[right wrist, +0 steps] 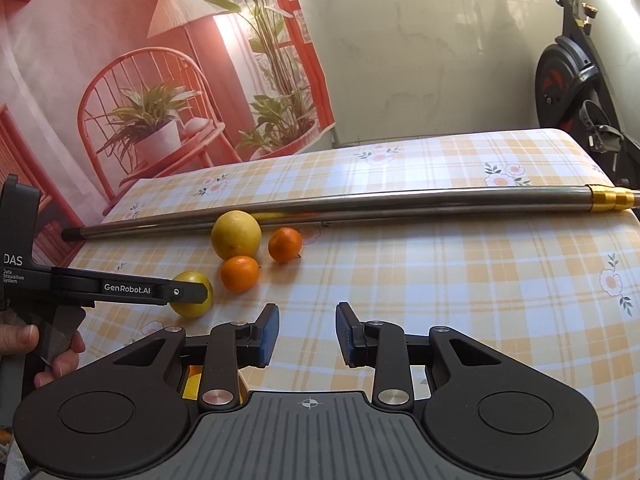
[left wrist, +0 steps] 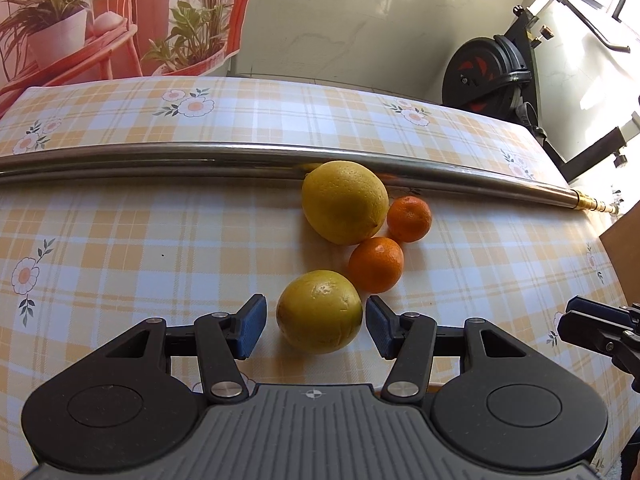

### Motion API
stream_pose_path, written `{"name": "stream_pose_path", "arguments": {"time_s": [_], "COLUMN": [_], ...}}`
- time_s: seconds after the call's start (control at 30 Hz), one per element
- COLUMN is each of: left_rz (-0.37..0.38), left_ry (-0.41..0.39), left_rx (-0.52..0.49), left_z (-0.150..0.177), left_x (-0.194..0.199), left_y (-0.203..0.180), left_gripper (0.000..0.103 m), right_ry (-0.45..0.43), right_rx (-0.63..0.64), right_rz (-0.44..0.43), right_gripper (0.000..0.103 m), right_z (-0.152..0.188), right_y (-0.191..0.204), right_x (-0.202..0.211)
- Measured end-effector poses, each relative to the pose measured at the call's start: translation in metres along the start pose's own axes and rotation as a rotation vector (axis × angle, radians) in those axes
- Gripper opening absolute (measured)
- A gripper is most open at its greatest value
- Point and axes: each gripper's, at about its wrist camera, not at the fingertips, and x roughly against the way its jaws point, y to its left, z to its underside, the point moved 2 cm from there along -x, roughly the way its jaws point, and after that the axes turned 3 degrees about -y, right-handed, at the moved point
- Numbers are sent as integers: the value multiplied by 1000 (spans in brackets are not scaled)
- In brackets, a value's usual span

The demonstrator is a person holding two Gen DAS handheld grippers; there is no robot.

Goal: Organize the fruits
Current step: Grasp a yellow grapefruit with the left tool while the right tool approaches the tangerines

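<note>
Between the left gripper's [left wrist: 316, 326] open pads sits a scuffed yellow-green lemon [left wrist: 319, 311], not squeezed. Right gripper [right wrist: 307, 334] hangs narrow and empty.

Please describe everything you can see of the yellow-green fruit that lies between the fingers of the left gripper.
The yellow-green citrus fruit is round, with dull, scuffed skin and a pale scar on top. It rests on the checked tablecloth, nearest of four fruits. The left gripper straddles it with open jaws; small gaps show beside both blue pads, so it is not gripped. A small orange sits close behind it; contact is unclear.
</note>
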Motion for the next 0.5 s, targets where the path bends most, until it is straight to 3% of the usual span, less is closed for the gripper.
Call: {"name": "stream_pose_path", "arguments": {"time_s": [0.2, 0.27, 0.5], "left_rz": [14, 24, 2], "left_ry": [16, 6, -51], "left_rx": [11, 25, 28], "left_z": [1, 1, 7], "left_x": [-5, -4, 17], "left_y": [2, 5, 11], "left_gripper": [54, 49, 49], "right_ry": [15, 17, 29], "right_rx": [-7, -5, 12], "right_rz": [3, 1, -2], "right_gripper": [30, 30, 30], "right_z": [0, 0, 0], "right_y": [-2, -2, 3], "right_x": [-8, -9, -15]}}
